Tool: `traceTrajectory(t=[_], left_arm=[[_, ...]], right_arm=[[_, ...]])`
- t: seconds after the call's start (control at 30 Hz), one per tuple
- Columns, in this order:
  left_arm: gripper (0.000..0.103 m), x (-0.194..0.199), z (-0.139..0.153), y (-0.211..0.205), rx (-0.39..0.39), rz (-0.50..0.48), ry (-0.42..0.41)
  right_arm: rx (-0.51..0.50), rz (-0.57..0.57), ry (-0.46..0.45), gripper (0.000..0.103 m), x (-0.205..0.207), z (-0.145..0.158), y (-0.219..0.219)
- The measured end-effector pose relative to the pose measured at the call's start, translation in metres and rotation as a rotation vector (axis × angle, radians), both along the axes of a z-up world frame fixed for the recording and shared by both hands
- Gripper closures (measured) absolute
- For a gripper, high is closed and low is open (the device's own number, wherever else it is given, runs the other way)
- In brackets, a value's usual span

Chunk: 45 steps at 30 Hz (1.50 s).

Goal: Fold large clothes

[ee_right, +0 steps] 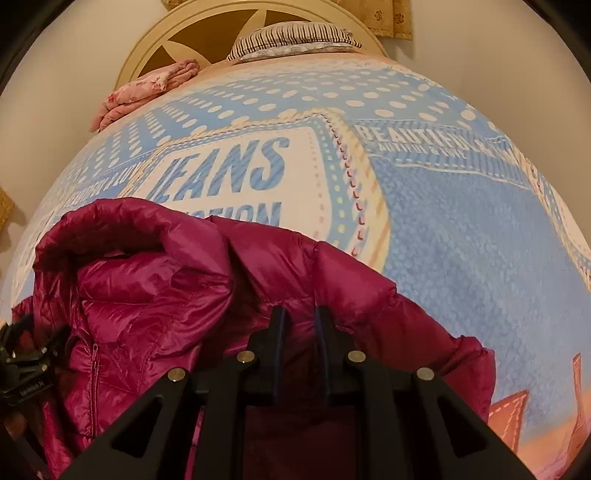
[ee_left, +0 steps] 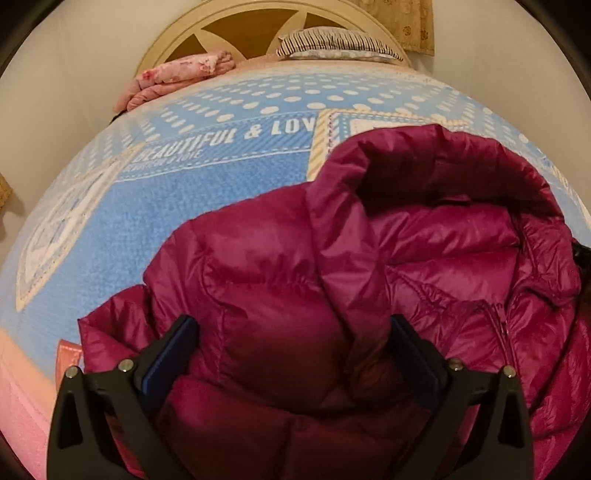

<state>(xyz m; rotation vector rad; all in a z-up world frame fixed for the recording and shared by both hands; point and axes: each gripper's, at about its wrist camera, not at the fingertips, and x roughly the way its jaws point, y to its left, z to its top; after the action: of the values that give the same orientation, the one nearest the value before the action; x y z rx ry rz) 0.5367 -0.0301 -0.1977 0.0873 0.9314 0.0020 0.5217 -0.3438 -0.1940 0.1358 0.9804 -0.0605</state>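
A magenta puffer jacket (ee_left: 280,280) with a hood (ee_left: 436,173) lies on the blue printed bed cover (ee_left: 155,229). My left gripper (ee_left: 293,328) is open, its jaws wide apart on either side of the jacket's left shoulder. In the right wrist view the jacket (ee_right: 155,295) fills the lower left, with its zipper (ee_right: 94,354) showing. My right gripper (ee_right: 298,317) has its jaws close together, pinching a fold of the jacket's right shoulder. The left gripper's body (ee_right: 26,369) shows at the left edge of the right wrist view.
A folded pink floral blanket (ee_left: 177,77) and a striped pillow (ee_left: 332,46) lie at the head of the bed by the cream headboard (ee_left: 207,29). White walls flank the bed. The bed cover (ee_right: 461,240) stretches beyond the jacket.
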Motion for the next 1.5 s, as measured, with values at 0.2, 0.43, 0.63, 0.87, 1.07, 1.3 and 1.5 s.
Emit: traceTrajectory(t=[0.2, 0.43, 0.63, 0.87, 1.07, 1.3, 1.5], left_arm=[[0.000, -0.001, -0.002, 0.001, -0.043, 0.005, -0.021], [0.000, -0.004, -0.003, -0.003, -0.059, 0.011, -0.040], [0.000, -0.006, -0.003, 0.006, -0.112, 0.008, -0.052], [0.000, -0.009, 0.002, 0.009, -0.141, 0.006, -0.078], [0.000, -0.025, 0.042, 0.031, -0.231, 0.035, -0.197], [0.000, 0.013, 0.084, 0.006, -0.120, 0.007, -0.261], [0.000, 0.027, 0.020, -0.020, 0.098, -0.013, -0.107]], right_arm=[[0.032, -0.067, -0.177, 0.064, -0.010, 0.050, -0.008], [0.163, 0.013, -0.141, 0.022, 0.053, 0.083, 0.033], [0.126, 0.067, 0.020, 0.022, 0.104, 0.057, 0.080], [0.058, 0.141, 0.107, 0.022, 0.072, 0.021, 0.084], [0.045, 0.151, 0.093, 0.022, 0.047, 0.006, 0.072], [0.004, 0.166, 0.052, 0.022, 0.041, -0.007, 0.082], [-0.041, 0.193, -0.013, 0.022, 0.028, -0.011, 0.085]])
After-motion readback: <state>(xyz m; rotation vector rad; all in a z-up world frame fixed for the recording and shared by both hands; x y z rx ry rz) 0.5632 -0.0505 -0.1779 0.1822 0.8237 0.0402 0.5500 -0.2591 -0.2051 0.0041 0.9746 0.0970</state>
